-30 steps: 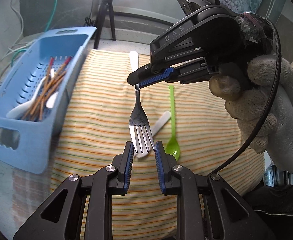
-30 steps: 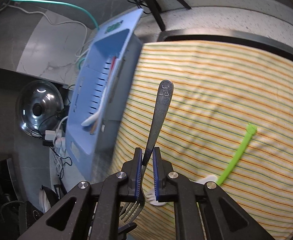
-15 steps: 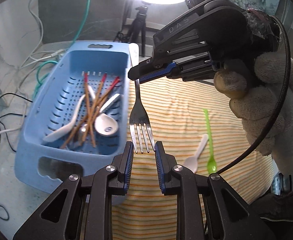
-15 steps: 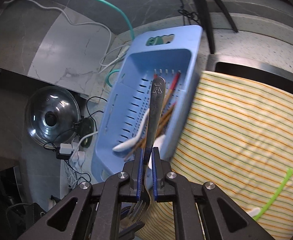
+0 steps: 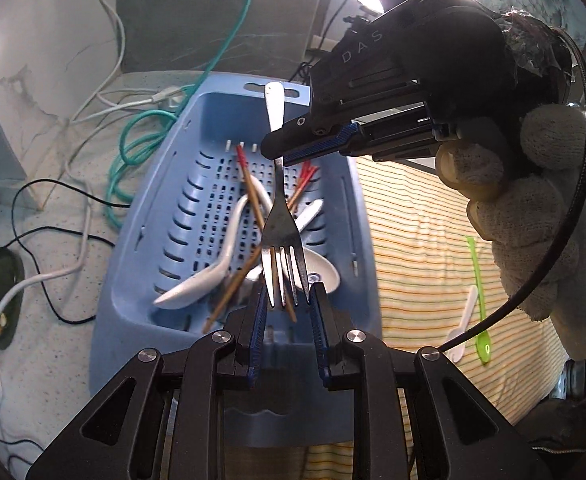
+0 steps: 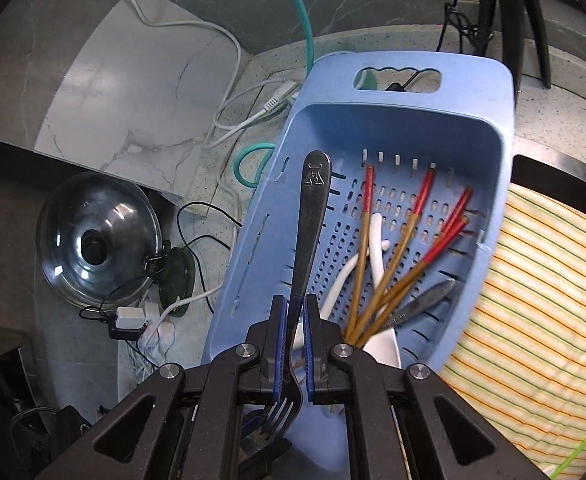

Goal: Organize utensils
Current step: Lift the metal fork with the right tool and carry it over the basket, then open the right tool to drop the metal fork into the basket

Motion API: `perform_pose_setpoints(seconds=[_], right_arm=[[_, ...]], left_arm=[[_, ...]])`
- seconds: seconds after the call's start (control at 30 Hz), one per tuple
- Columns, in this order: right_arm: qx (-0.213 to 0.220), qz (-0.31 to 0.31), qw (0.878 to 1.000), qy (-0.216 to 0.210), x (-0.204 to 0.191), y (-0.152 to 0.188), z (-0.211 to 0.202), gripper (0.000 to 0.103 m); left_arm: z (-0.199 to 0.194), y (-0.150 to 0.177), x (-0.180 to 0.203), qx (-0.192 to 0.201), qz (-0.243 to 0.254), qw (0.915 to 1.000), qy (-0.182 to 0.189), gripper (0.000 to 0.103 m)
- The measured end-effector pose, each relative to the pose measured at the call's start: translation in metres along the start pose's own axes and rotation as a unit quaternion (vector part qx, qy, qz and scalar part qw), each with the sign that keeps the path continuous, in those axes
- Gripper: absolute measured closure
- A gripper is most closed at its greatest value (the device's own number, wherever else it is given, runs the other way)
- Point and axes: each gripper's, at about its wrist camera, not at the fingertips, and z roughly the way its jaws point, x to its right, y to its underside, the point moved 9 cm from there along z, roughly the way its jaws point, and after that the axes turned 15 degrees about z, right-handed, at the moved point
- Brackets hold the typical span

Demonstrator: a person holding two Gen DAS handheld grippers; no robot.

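Observation:
My right gripper point(image 6: 293, 308) is shut on a metal fork point(image 6: 311, 216), gripped at the neck, handle pointing forward over the blue slotted basket point(image 6: 493, 92). In the left wrist view the right gripper point(image 5: 289, 152) holds the fork point(image 5: 283, 236) upright, tines down. My left gripper point(image 5: 285, 300) stands on either side of the tines with a small gap. The basket point(image 5: 365, 240) holds red-tipped chopsticks point(image 6: 405, 236), white spoons point(image 5: 197, 292) and a metal utensil point(image 6: 425, 300).
A green plastic spoon point(image 5: 480, 312) and a small white spoon point(image 5: 463, 328) lie on the striped cloth point(image 5: 421, 264) to the right. Cables point(image 5: 133, 148) run on the counter to the left. A glass pot lid point(image 6: 97, 244) lies lower left.
Both grippers moved left with the fork, from above the striped cloth to above the blue basket. The right gripper's hold on the fork is unchanged.

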Motion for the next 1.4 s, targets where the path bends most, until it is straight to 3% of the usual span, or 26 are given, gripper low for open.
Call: perform_pose_setpoints(seconds=[0.33, 0.43, 0.47, 0.5, 0.57, 1.0, 1.4], right_arm=[[-0.004, -0.008, 1.000, 0.010, -0.010, -0.012, 0.020, 0.092], [-0.014, -0.006, 1.000, 0.001, -0.013, -0.011, 0.023, 0.079], [-0.009, -0.010, 1.000, 0.003, -0.014, -0.011, 0.022, 0.071], [-0.002, -0.016, 1.000, 0.006, -0.015, -0.011, 0.020, 0.068], [0.009, -0.028, 1.000, 0.011, -0.018, -0.012, 0.017, 0.063], [0.018, -0.041, 0.999, 0.011, -0.015, -0.009, -0.006, 0.063], [0.050, -0.039, 0.998, 0.009, 0.016, 0.002, -0.073, 0.063]], left_arm=[[0.006, 0.001, -0.022, -0.008, -0.007, 0.9999, -0.005, 0.083], [0.006, 0.000, -0.029, -0.007, -0.019, 0.9998, -0.008, 0.082], [0.006, -0.001, -0.030, -0.007, -0.019, 0.9998, -0.009, 0.080], [0.005, -0.001, -0.031, -0.008, -0.018, 0.9997, -0.013, 0.072], [0.004, -0.002, -0.032, -0.007, -0.018, 0.9996, -0.019, 0.068], [-0.005, -0.008, -0.020, 0.000, -0.008, 0.9999, -0.014, 0.068], [-0.017, -0.019, 0.016, 0.013, 0.021, 0.9997, 0.004, 0.068]])
